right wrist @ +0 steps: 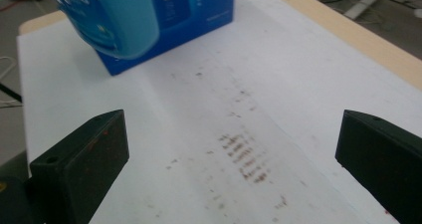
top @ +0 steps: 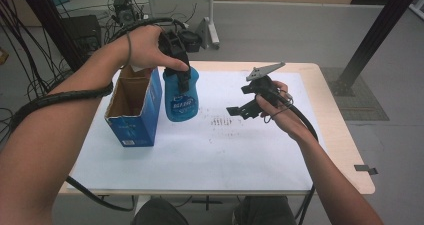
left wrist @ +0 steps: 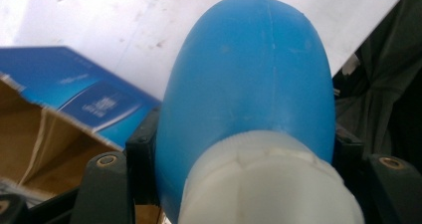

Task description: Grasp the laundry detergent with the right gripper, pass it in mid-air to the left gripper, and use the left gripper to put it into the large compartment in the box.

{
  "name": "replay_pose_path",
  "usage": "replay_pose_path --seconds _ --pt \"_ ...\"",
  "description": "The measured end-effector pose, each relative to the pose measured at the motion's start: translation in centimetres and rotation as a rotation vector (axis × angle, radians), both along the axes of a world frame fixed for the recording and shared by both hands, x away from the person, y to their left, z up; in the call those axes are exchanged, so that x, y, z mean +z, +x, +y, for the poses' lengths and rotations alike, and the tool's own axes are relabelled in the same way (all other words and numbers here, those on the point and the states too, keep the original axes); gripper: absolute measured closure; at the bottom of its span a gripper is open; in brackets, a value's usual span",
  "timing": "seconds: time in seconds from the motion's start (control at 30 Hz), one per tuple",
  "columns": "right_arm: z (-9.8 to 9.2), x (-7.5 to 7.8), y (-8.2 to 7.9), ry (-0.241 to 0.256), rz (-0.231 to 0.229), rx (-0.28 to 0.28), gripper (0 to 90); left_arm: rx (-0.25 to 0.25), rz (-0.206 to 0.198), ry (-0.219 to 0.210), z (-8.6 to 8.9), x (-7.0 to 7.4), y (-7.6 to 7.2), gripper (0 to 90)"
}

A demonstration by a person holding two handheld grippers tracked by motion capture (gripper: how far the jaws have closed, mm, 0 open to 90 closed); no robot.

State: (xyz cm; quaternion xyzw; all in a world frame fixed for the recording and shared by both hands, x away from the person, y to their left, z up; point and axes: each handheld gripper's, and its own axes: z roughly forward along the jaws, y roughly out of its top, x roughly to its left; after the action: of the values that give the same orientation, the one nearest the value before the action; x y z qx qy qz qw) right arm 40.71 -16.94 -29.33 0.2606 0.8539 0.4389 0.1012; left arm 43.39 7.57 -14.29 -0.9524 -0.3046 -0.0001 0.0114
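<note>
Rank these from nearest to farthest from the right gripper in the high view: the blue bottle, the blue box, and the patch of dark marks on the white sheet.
Measured from the right gripper:
1. Patch of dark marks, just to its left on the white sheet.
2. Blue bottle, farther left, clamped in the left gripper.
3. Blue box, farthest, standing open beyond the bottle at the sheet's left side.

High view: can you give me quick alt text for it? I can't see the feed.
The left claw grips a blue bottle by its neck, beside an open blue carton on the white-covered table. The right claw hangs open above the table, holding nothing.
</note>
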Motion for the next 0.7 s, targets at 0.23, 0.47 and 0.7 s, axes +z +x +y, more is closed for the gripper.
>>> replay_pose_path --seconds 0.23,0.47,0.7 --pt "-2.0 0.5 -0.1 -0.029 0.024 -0.053 0.1 0.12 -0.038 -0.006 1.6 3.1 0.8 36.5" --pt "-3.6 0.8 0.0 -0.037 0.038 -0.122 0.1 0.302 -0.054 -0.027 3.2 6.2 1.5 36.6" --pt "-4.6 1.2 -0.2 -0.067 0.041 -0.144 0.1 0.499 -0.099 -0.051 5.7 9.9 2.2 36.6"
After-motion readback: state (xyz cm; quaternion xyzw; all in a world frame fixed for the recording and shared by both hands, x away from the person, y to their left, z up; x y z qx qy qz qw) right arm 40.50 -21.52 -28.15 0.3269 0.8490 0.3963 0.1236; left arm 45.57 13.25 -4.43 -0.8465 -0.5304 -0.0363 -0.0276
